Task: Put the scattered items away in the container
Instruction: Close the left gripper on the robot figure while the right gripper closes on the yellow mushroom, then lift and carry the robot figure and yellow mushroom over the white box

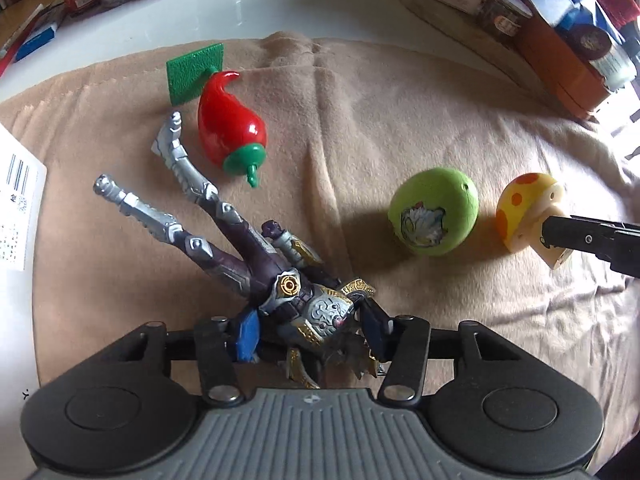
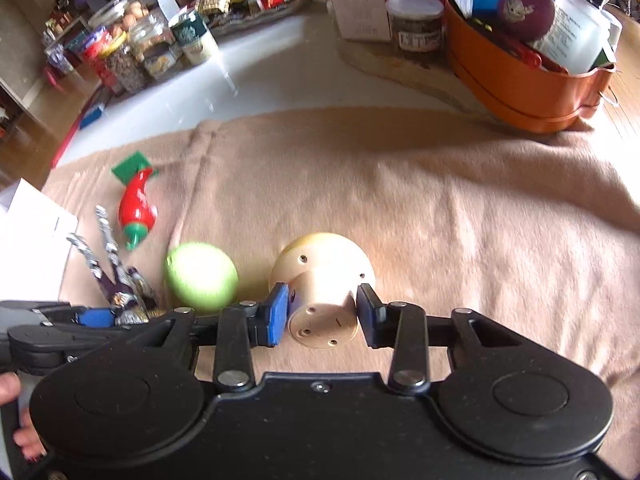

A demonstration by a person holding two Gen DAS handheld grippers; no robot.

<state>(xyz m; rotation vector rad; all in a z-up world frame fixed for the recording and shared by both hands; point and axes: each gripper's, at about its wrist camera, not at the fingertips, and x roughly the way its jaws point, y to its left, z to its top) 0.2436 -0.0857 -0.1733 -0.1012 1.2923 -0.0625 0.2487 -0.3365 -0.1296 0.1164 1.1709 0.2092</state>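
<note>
A: The orange oval tin container (image 2: 520,92) sits at the far right edge of the tan fleece blanket (image 2: 400,200), already stuffed with bottles and a maroon ball. What's still out on the cloth?

B: A glossy red plastic chilli toy (image 1: 228,124) lying against a green textured plate (image 1: 194,74), a lime-green egg-shaped toy (image 1: 434,212), and two items in the tongs.

A: Which ones?

B: The left gripper (image 1: 310,330) is clenched on the torso of the silver-and-purple armoured action figure (image 1: 240,248), whose legs point away. The right gripper (image 2: 322,314) grasps the cream stem of the yellow, orange-spotted mushroom toy (image 2: 324,276), blue pads pressed on both sides, just beside the egg.
</note>
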